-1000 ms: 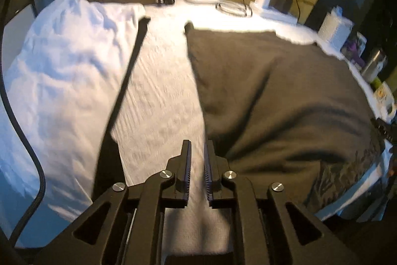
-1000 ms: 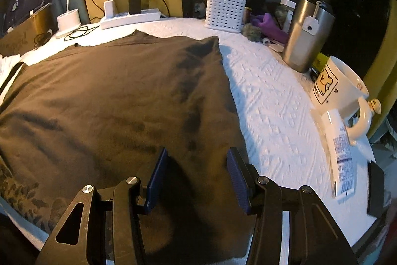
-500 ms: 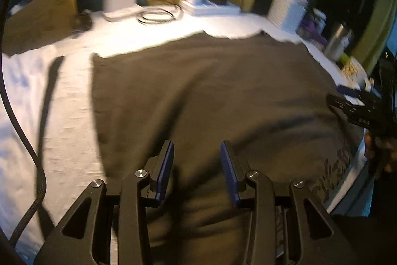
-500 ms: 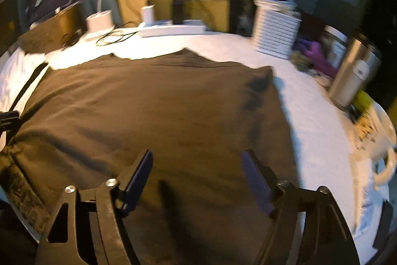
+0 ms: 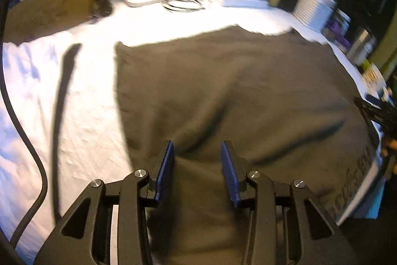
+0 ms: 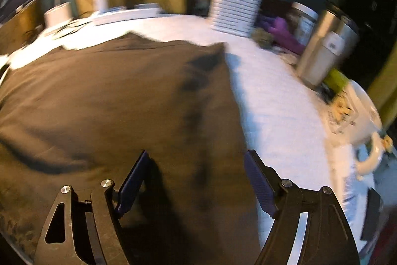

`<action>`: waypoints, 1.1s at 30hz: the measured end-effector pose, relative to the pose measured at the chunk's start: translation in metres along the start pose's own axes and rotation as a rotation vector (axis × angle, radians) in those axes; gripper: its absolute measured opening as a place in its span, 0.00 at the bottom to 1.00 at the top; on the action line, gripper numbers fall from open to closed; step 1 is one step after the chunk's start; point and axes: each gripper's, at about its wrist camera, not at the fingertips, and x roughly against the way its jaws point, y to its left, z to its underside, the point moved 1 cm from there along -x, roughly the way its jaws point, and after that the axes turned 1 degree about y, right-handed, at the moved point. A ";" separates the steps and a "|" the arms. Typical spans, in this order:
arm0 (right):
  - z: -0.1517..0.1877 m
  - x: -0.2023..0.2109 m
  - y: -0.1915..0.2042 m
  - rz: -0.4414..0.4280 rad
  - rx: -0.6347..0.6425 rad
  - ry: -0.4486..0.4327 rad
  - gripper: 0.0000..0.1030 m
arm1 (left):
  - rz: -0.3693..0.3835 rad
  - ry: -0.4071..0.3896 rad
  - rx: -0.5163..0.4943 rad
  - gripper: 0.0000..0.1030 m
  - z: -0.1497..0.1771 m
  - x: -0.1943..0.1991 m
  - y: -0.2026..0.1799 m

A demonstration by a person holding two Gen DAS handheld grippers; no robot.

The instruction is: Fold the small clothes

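The left gripper (image 5: 197, 150) is tilting down over the near part of the dark brown T-shirt (image 5: 235, 91), its jaws apart and holding nothing. The right gripper (image 6: 196, 160) is tilting down over the shirt's right edge, its jaws opening and empty. The shirt is lying flat on the white tablecloth (image 6: 278, 101); its print is too blurry to read, and bare cloth is showing on both sides.

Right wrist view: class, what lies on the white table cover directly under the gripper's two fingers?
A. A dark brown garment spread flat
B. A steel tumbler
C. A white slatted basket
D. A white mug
A. The dark brown garment lies spread flat on the white table cover beneath the right gripper; basket, tumbler and mug stand off at the far and right edges.
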 end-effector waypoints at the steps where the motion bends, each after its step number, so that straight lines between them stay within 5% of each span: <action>1: -0.004 0.000 -0.008 -0.005 -0.019 -0.005 0.77 | -0.021 -0.012 0.007 0.38 -0.007 -0.001 0.006; 4: -0.020 -0.002 -0.021 -0.002 -0.026 -0.031 0.77 | -0.030 -0.039 0.037 0.42 -0.024 -0.006 0.025; 6: -0.035 -0.006 -0.022 -0.011 -0.006 -0.049 0.77 | -0.038 -0.053 0.050 0.57 -0.034 -0.010 0.035; 12: -0.082 -0.035 -0.016 -0.022 0.063 -0.068 0.77 | -0.062 -0.062 0.069 0.58 -0.067 -0.039 0.054; 19: -0.125 -0.083 -0.020 -0.080 0.044 -0.030 0.58 | -0.072 -0.068 0.028 0.57 -0.085 -0.060 0.054; 23: -0.134 -0.107 -0.019 -0.112 0.038 0.006 0.41 | -0.145 -0.090 -0.015 0.18 -0.091 -0.065 0.050; 24: -0.134 -0.112 -0.017 -0.112 0.053 0.012 0.33 | -0.137 -0.094 -0.010 0.16 -0.092 -0.066 0.051; 33: -0.147 -0.122 -0.018 -0.020 0.067 -0.024 0.33 | -0.166 -0.123 -0.023 0.15 -0.109 -0.077 0.051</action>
